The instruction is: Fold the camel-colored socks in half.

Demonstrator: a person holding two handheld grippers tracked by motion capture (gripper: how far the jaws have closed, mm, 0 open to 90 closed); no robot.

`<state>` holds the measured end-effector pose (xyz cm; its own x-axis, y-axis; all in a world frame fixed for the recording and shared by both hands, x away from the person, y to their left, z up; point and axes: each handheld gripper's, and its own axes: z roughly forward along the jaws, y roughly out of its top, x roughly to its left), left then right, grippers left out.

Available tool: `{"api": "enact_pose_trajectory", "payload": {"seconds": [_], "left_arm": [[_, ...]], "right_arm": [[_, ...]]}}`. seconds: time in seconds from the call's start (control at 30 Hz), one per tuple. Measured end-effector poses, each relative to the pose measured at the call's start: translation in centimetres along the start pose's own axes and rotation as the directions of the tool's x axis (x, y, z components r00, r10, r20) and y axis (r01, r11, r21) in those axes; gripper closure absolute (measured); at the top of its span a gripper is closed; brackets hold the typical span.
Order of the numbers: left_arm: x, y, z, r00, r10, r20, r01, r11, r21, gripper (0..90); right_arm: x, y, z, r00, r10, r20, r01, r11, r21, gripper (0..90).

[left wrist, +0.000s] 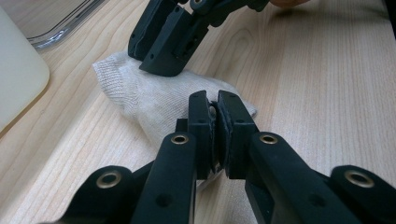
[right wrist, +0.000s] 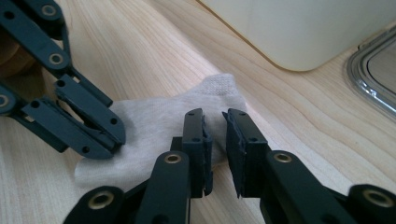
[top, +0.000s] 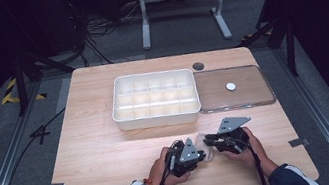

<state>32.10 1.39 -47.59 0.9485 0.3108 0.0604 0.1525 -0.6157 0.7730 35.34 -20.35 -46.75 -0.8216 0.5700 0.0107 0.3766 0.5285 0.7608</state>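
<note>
Cream sock [left wrist: 154, 95] lies flat on the wooden table [top: 96, 149] near the person's edge, between the two grippers, just in front of the white divided organizer box [top: 155, 98]. Left gripper [left wrist: 214, 109] has its jaws pressed together on a fold of the sock's near edge, fabric pinched between the pads (visible in the left gripper view). Right gripper [right wrist: 215, 122] sits over the other end of the sock, jaws a little apart with a narrow gap, tips at or just above the cloth; can't tell if it has any fabric. In the high view both hands come in from the bottom, left hand [top: 161, 170] and right hand [top: 253, 147] close together, grippers nearly meeting over the sock. Clear lid [top: 233, 87] lies flat right of the box, touching it, with a small white round piece [top: 230, 86] on it. Empty compartments in the box.
</note>
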Motion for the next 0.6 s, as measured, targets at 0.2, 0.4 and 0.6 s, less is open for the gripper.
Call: {"api": "enact_pose_trajectory", "payload": {"seconds": [0.2, 0.4, 0.6], "left_arm": [[-0.43, 0.51, 0.17, 0.9997, 0.022, 0.013, -0.022, 0.9997, 0.011, 83.4], [-0.98, 0.86, 0.3, 0.9973, 0.068, 0.028, -0.069, 0.9971, 0.032, 82.1], [-0.99, 0.56, 0.46, 0.9971, 0.068, 0.033, -0.069, 0.9975, 0.016, 82.2]], "right_arm": [[0.04, 0.11, 0.52, 0.9998, -0.016, 0.007, 0.016, 1.0, 0.005, 79.9], [0.29, 0.18, 0.63, 0.9993, -0.033, 0.019, 0.033, 0.999, 0.014, 81.5], [0.26, 0.08, 0.66, 0.9985, -0.036, 0.041, 0.036, 0.999, 0.019, 79.0]]}}
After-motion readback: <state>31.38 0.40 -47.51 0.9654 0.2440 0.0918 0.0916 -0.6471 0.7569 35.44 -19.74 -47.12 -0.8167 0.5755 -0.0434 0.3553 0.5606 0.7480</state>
